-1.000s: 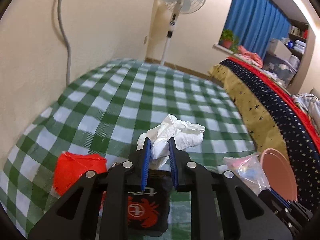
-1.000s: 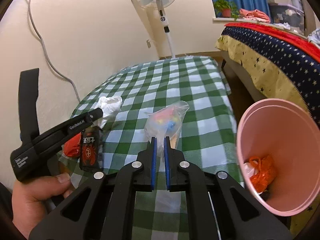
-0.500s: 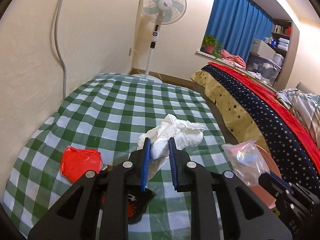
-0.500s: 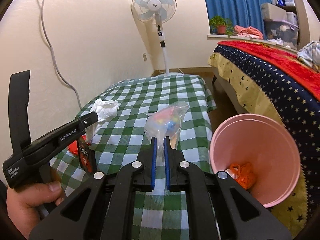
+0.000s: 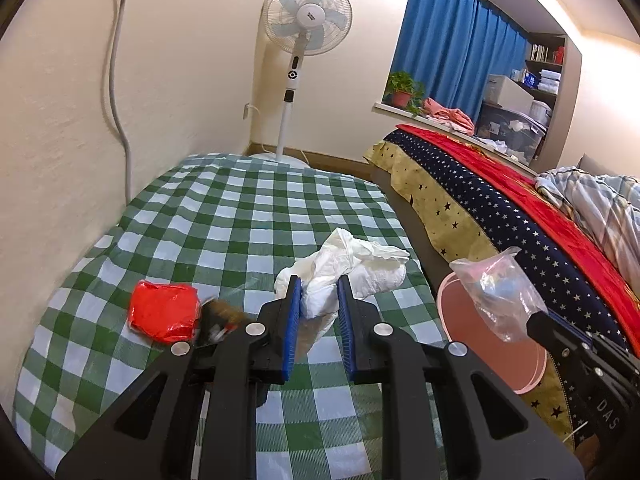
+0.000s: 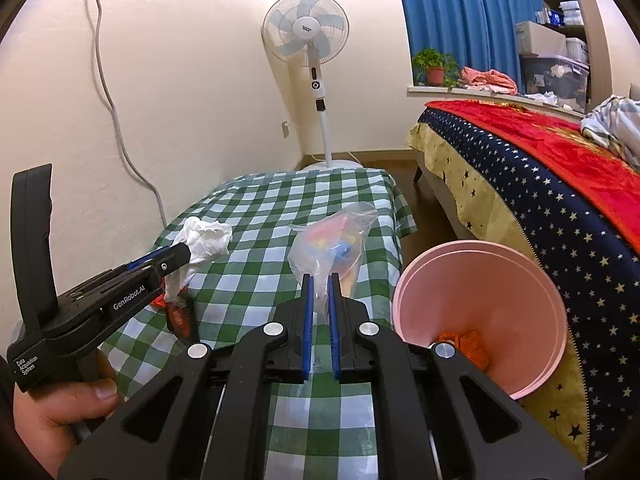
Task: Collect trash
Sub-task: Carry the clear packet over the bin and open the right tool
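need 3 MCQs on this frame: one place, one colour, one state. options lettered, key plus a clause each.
1. Where is the pink bin?
A. On the table
B. Beside the table, by the bed
C. Under the fan

2. What colour is the wrapper lying on the checked tablecloth?
A. Red
B. Yellow
C. Blue

3. What is the left gripper doing?
A. Open, empty
B. Shut on the white tissue
C. Shut on the clear bag

Key: 1 B, the bin sits off the table's edge against the bedspread. 2 A, it shows bright red. 3 B, tissue is pinched between its blue pads; the right gripper holds the bag.
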The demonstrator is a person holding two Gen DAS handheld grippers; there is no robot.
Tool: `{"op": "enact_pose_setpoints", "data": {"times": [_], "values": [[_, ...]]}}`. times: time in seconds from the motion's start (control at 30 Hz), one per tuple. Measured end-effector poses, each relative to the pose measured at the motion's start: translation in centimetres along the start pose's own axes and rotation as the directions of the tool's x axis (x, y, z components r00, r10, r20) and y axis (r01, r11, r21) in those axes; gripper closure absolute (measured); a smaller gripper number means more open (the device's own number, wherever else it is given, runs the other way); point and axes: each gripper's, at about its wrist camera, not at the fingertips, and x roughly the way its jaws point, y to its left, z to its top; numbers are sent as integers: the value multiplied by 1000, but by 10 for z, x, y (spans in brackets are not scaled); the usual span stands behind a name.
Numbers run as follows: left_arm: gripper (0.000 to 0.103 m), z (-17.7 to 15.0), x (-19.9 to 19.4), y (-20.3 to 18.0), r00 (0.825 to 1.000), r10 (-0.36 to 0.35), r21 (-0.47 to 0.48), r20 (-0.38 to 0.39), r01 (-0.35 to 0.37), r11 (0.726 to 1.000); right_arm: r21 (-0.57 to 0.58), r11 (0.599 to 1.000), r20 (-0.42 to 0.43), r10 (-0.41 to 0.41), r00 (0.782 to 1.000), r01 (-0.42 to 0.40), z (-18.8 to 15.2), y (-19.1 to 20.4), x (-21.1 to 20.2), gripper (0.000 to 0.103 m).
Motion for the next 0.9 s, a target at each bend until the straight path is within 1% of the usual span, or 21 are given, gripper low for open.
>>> {"op": "enact_pose_setpoints", "data": {"times": [0.37,0.9], "values": [[85,-6,-2,-12,1000,-7,45,-9,7,999,30,999,26,-15,1000,14,3,-9,-14,96],[85,-9,4,-18,1000,-16,52,-15,17,998,59,997,34,-50,998,48,5,-22,-13,96]]}}
